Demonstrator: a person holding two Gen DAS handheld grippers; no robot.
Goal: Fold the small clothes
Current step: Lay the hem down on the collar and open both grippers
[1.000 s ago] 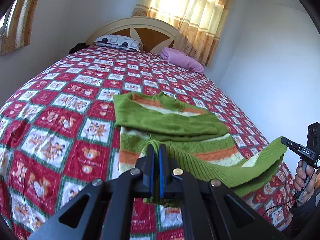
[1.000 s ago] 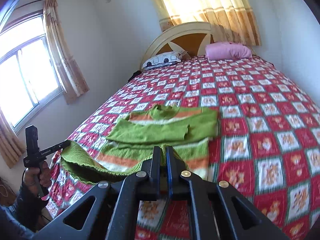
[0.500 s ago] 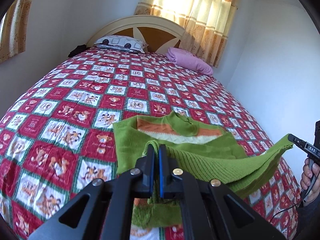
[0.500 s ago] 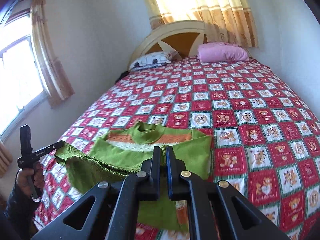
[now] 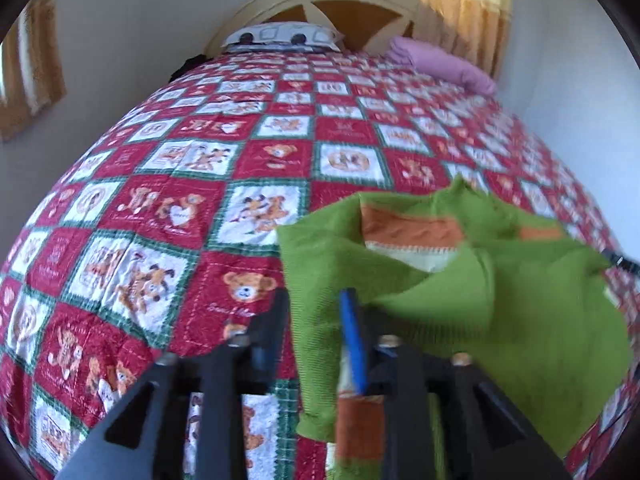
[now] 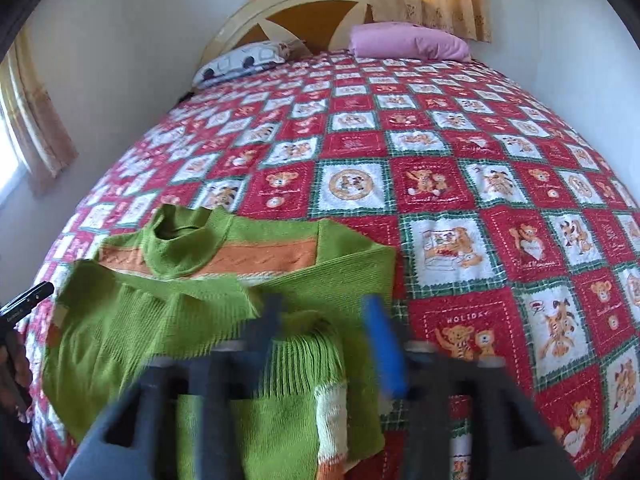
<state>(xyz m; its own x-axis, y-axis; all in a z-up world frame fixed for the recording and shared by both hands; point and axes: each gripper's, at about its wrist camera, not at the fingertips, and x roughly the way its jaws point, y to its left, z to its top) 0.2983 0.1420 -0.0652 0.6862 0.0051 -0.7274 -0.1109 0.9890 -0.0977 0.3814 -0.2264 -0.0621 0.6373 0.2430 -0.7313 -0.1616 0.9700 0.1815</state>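
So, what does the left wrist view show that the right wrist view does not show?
Only the left wrist view shows the left gripper, its jaws opening over the sweater's edge, and a dark item beside the patterned pillow.

Only the right wrist view shows the right gripper, jaws also opening over the folded hem, and a hand at the left edge.

Both show the green sweater, the quilt, the pink pillow and the headboard.

You can count: 1 green sweater point(image 6: 224, 304) | 1 bed point(image 6: 460, 152) with 1 red teddy-bear blanket point(image 5: 192, 184) | 2 pillows: 1 pink pillow point(image 6: 408, 40), 1 white pillow point(image 6: 244, 60) | 2 grippers: left gripper point(image 5: 316, 316), right gripper point(image 6: 324, 324) | 1 headboard point(image 5: 320, 4)
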